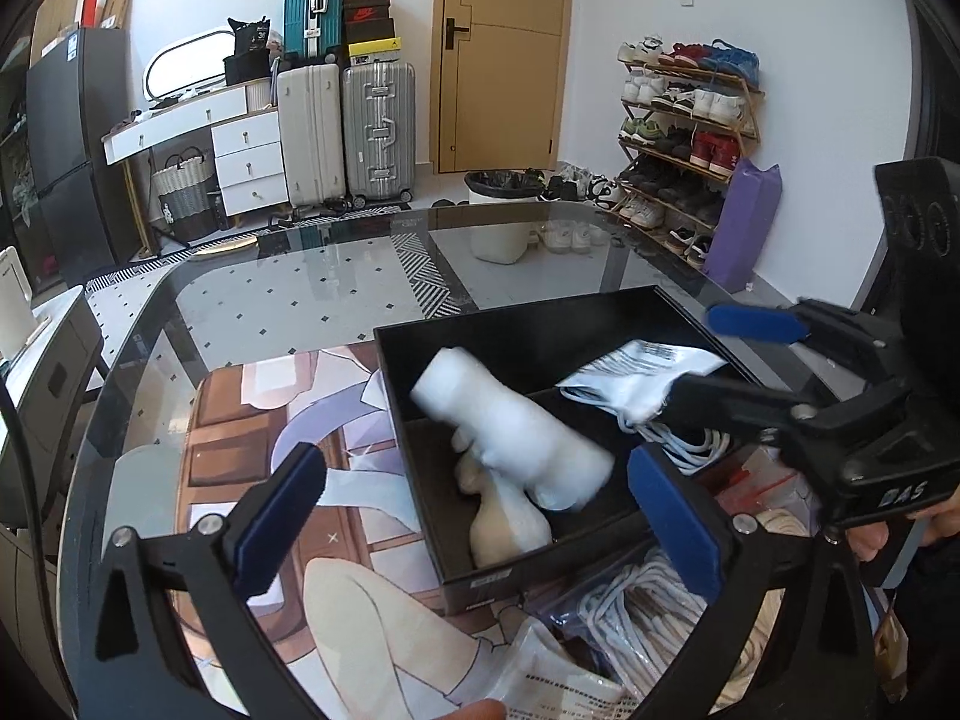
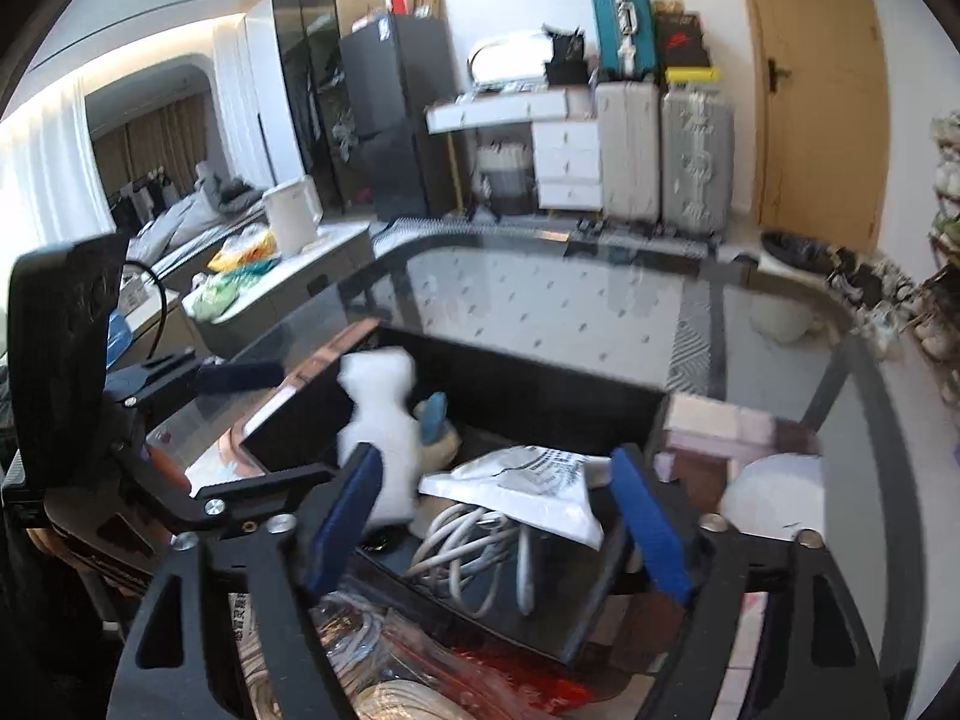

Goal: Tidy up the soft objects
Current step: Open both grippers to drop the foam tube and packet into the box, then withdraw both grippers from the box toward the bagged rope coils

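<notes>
A black divided box stands on the glass table. In its left compartment a white soft roll lies tilted over a beige plush. The right compartment holds a white printed bag on coiled white cables. My left gripper is open at the box's near wall, the roll lying beyond its blue pads, untouched. My right gripper is open over the cable compartment, with the bag and cables ahead. The roll stands just past its left finger; contact is unclear.
Clear bags of white rope and a printed packet lie in front of the box. A picture mat lies under it. A pink box and a white round object sit to the right. A hand holds the right gripper.
</notes>
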